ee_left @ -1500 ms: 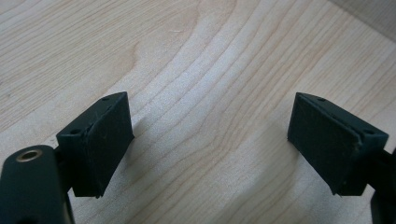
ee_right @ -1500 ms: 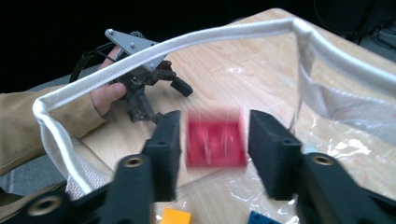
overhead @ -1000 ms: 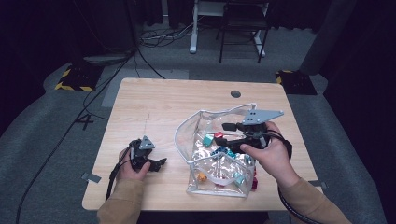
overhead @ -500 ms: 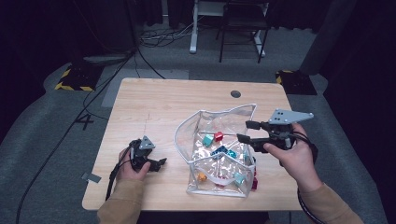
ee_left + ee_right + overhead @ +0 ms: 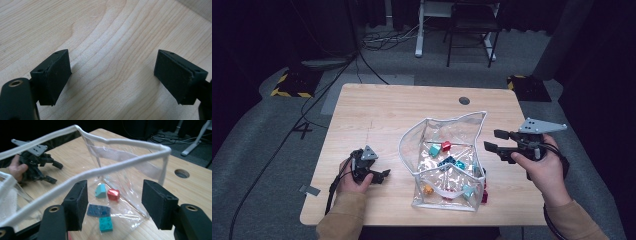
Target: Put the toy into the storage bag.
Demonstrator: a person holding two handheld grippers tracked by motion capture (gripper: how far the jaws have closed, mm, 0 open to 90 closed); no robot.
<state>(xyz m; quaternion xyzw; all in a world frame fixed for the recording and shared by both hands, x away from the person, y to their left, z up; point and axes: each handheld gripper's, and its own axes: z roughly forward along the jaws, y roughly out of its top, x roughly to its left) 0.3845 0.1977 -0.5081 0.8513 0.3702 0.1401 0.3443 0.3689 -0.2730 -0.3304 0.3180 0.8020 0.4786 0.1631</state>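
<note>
Clear plastic with white piping makes up the pouch (image 5: 447, 165), which sits at the centre of the high view on the wooden table (image 5: 377, 110), its long axis running from the lower edge of the frame up toward the top, its open mouth gaping upward and peaking at the upper right. Small coloured bricks (image 5: 439, 148) lie inside. The right gripper (image 5: 496, 140) hangs at the right of the frame just beside the pouch's right rim, jaws apart and empty, pointing left at it; it is plainly the nearer hand. The left gripper (image 5: 379, 176) rests at the lower left, apart from the pouch, aimed right.

In the left gripper view the two black pads stand wide apart over bare wood grain, nothing between them.

In the right gripper view the pads (image 5: 160, 203) are spread, and the pouch's white rim (image 5: 117, 167) crosses the frame from lower left to upper right just ahead of them, untouched. Any grasp would likely turn on that rim lying straight ahead.
</note>
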